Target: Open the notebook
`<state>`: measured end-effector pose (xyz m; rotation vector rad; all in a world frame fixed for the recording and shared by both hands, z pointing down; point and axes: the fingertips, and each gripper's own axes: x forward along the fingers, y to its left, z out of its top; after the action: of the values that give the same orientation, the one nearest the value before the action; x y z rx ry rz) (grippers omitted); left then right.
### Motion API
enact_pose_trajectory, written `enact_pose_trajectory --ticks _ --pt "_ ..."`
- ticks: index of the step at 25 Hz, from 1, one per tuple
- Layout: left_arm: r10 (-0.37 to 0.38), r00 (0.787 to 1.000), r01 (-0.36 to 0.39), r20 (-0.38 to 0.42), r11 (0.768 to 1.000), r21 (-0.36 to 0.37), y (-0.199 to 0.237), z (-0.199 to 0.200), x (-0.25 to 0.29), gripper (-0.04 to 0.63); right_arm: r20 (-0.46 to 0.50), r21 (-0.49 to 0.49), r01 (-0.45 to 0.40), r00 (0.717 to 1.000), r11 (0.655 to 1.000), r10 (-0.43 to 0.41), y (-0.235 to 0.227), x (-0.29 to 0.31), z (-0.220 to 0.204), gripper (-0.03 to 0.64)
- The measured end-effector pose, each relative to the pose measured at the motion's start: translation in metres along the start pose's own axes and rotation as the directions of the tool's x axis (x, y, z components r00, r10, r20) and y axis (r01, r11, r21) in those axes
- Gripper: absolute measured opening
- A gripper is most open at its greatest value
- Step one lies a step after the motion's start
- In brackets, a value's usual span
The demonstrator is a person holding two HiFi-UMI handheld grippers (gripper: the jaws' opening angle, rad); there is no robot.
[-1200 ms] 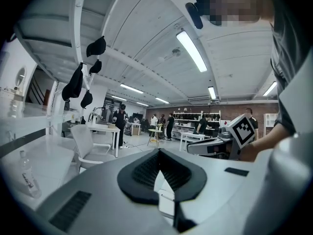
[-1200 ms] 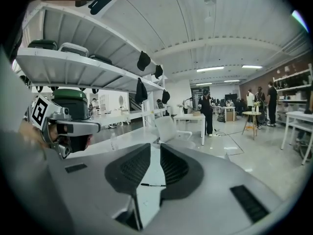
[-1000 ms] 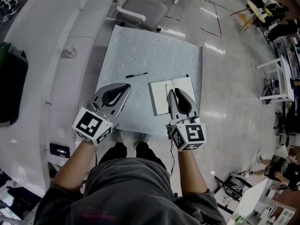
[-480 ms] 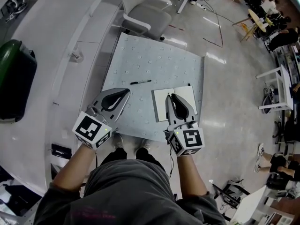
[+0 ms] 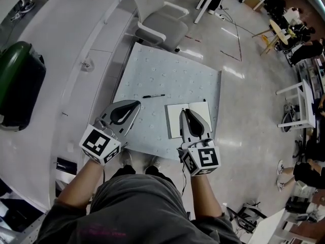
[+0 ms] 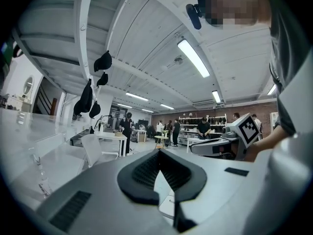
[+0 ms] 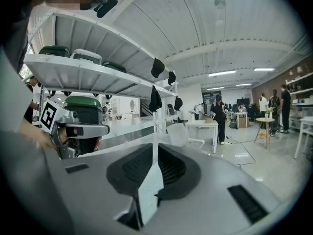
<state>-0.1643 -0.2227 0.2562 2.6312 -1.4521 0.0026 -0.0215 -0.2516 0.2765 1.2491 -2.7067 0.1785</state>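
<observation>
Under my right tool (image 5: 187,109) the notebook (image 5: 174,120) lies open and flat, both white pages facing up. Seen from my head, the tool covers its middle and much of its right page, while the left page shows bare just left of the tool. How far above the paper the tool hangs I cannot tell. Its jaws have just been closing and now stand nearly together, with a thin slit between the tips in the right gripper view (image 7: 155,148). Nothing is between them.

The notebook sits on the near right part of the desk (image 5: 172,75), which has a pale, dotted cover. A black pen (image 5: 154,96) lies on that cover beyond my left tool's tips and to the left of my right tool, apart from the notebook's far left corner.

My left tool (image 5: 138,102) hangs over the near left part of the desk, well to the left of the notebook. Its tips meet and it grips nothing; the left gripper view (image 6: 157,152) shows only the desk through the opening behind the tips.

Beyond both tools, past the desk's far edge, stands a white chair (image 5: 162,24) with a grey seat. Far to the left of my left tool a green and black case (image 5: 20,80) rests on a white shelf.
</observation>
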Motion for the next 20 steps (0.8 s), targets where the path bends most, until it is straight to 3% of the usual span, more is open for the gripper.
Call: enact_pose_trajectory --ticks 20 --pt "-0.001 1.0 0.001 0.009 1.0 -0.02 0.006 0.002 -0.007 -0.002 -0.002 -0.001 -0.047 0.999 0.999 0.047 0.021 0.008 0.005 0.005"
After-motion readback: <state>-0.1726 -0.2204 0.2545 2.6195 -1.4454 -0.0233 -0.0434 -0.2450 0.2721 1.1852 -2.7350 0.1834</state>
